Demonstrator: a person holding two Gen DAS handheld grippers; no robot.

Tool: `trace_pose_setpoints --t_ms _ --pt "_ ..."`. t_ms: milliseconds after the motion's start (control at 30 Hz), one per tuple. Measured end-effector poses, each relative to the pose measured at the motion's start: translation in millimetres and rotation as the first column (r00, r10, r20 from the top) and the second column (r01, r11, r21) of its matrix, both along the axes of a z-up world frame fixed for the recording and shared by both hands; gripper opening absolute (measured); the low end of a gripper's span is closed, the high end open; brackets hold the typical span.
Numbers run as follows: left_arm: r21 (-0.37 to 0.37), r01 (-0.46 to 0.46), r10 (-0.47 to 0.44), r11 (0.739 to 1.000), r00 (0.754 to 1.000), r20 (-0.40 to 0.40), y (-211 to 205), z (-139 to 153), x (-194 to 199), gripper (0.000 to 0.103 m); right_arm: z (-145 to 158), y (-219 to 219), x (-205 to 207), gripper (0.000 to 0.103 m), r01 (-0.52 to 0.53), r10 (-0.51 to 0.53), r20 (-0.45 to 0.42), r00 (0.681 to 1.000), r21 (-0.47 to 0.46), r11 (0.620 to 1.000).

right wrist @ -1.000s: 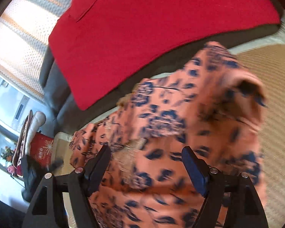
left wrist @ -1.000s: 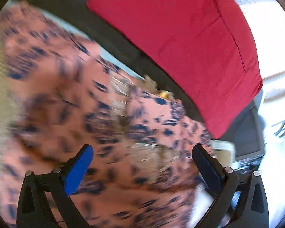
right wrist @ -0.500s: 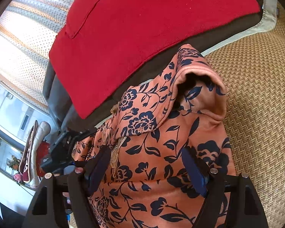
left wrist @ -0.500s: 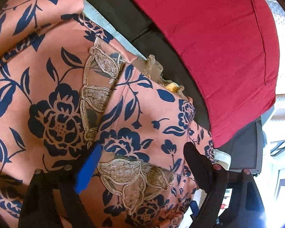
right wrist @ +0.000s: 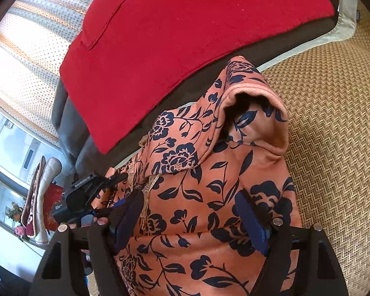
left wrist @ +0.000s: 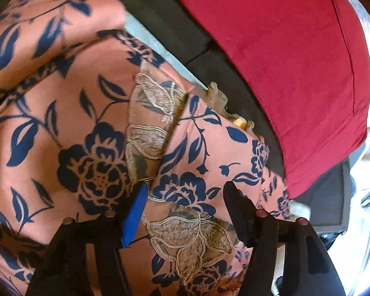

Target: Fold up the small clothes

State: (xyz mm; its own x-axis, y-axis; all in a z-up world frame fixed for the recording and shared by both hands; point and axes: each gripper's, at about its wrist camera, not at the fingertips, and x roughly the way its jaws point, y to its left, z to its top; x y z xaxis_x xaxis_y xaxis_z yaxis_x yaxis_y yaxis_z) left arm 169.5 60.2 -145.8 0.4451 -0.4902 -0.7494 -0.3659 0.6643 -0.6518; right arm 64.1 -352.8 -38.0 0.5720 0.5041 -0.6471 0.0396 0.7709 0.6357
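An orange garment with dark blue flowers lies on a woven mat, and its far edge reaches a dark sofa edge under a red cushion. One sleeve is folded over the body, with its open cuff facing up.

The left gripper is low over the front of the garment, near a beige lace trim. Its jaws have just been closing – the cloth with a lace flower sits between them, but I cannot tell if the pads already press on it.

The right gripper is over the garment's body, just below the sleeve. Its jaws stand wide apart with flat cloth between them, and they hold nothing. In the right wrist view the left gripper shows at the garment's left edge.
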Motion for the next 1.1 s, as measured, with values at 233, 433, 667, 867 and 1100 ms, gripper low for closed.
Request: trace_pose_setpoints --t_ms 233,433,667,867,1100 --pt "0.142 0.039 -0.036 0.989 0.999 -0.022 -5.8 2.5 7.9 0.006 0.2 5.8 2.8 0.080 0.000 0.000 0.000 1.000 -0.012 1.000" --pt "0.306 -0.082 0.004 0.948 0.969 0.247 36.3 84.3 -40.7 0.004 16.3 -7.3 1.4 0.080 0.037 -0.036 0.026 0.999 -0.008 0.999" --pt "0.376 -0.067 0.033 0.924 0.995 0.094 81.4 25.9 -50.7 0.004 33.1 -35.4 22.8 0.080 0.130 -0.133 0.031 0.991 0.069 0.989" --pt "0.441 -0.082 0.049 0.894 0.995 0.086 87.4 16.2 -52.0 0.002 43.2 -27.4 62.5 0.081 0.069 -0.072 0.014 0.997 0.148 0.987" --pt "0.365 -0.101 0.062 0.925 0.991 0.118 106.0 24.0 -70.9 0.001 -1.8 -15.2 75.7 0.089 0.050 -0.027 -0.139 0.990 0.160 0.986"
